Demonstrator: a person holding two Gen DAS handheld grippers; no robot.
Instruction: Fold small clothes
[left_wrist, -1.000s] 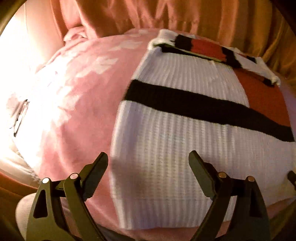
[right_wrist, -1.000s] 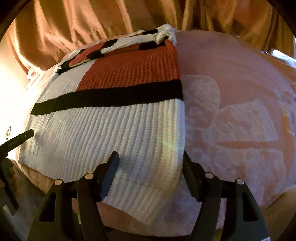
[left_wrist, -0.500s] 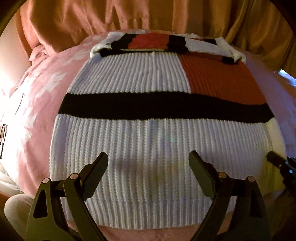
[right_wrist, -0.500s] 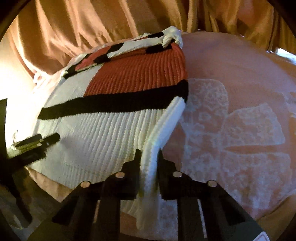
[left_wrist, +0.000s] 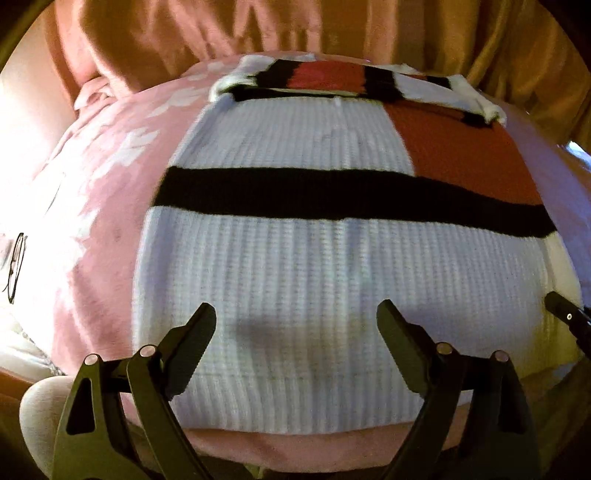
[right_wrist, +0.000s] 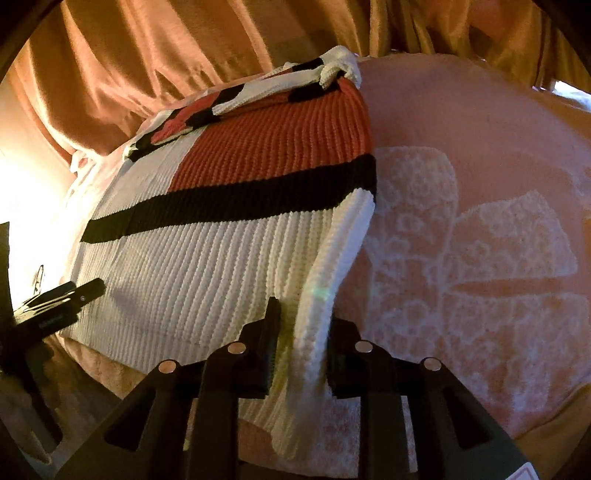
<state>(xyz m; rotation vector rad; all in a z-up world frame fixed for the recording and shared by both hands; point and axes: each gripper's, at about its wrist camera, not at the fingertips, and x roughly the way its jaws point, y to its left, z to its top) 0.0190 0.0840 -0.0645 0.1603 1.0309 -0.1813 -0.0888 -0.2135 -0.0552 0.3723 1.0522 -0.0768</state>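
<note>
Right wrist view: right claw (right_wrist: 301, 354) pinches the sweater (right_wrist: 207, 258) edge after easing slightly; no legible writing.

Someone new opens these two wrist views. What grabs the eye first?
The knit sweater in white, black and rust blocks, spread flat across the pink patterned blanket, with its sleeves folded over the far end. Next, the right gripper at the near right corner, a raised ridge of the white hem between its narrowed jaws. The left gripper hangs open over the near hem, holding nothing.
</note>
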